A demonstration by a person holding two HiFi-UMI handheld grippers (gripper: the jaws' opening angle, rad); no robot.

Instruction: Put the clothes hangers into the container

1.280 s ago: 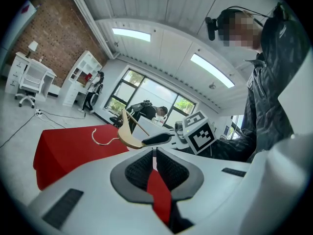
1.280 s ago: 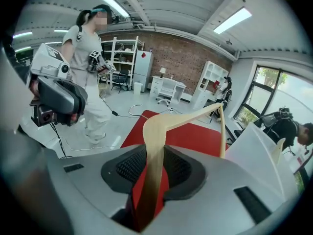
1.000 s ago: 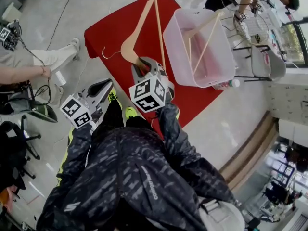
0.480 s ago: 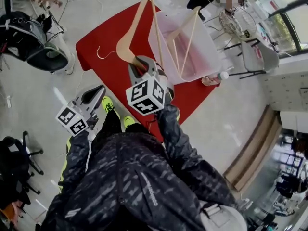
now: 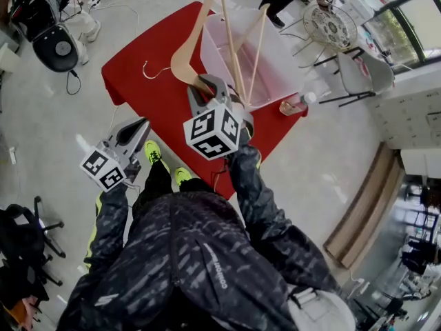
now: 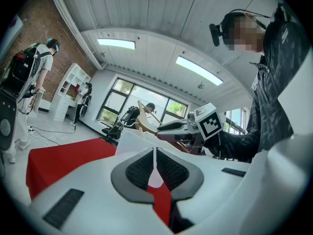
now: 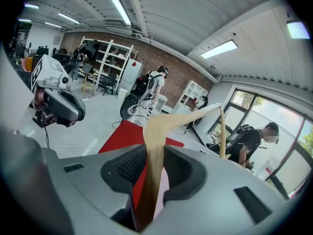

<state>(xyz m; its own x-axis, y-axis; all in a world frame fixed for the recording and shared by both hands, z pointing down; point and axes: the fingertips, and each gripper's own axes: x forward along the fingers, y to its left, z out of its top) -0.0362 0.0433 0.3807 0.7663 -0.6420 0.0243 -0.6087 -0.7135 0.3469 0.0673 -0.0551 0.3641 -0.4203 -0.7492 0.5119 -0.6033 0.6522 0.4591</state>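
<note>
My right gripper has its fingers closed on one end of a wooden hanger. In the right gripper view the pale wood runs straight up between the two dark pads and fills the gap. From there the hanger bends over its shoulder and stretches away to the far right. From the head view it sits over the far-left part of the red counter. Its metal hook points left, and its long bar crosses the left rim of the clear container.

The container stands on the far right side of the red counter. A second wooden hanger is propped upright inside it. A water bottle lies just beside the container's right corner.

My left gripper is low on the left, near my yellow-green shoes and well apart from both hangers. Its fingers are together with only a hairline slit between the pads and nothing in them. The left gripper view looks level across the red top toward the right gripper and the hanger it carries.

Other people stand at the far edges of the room.
</note>
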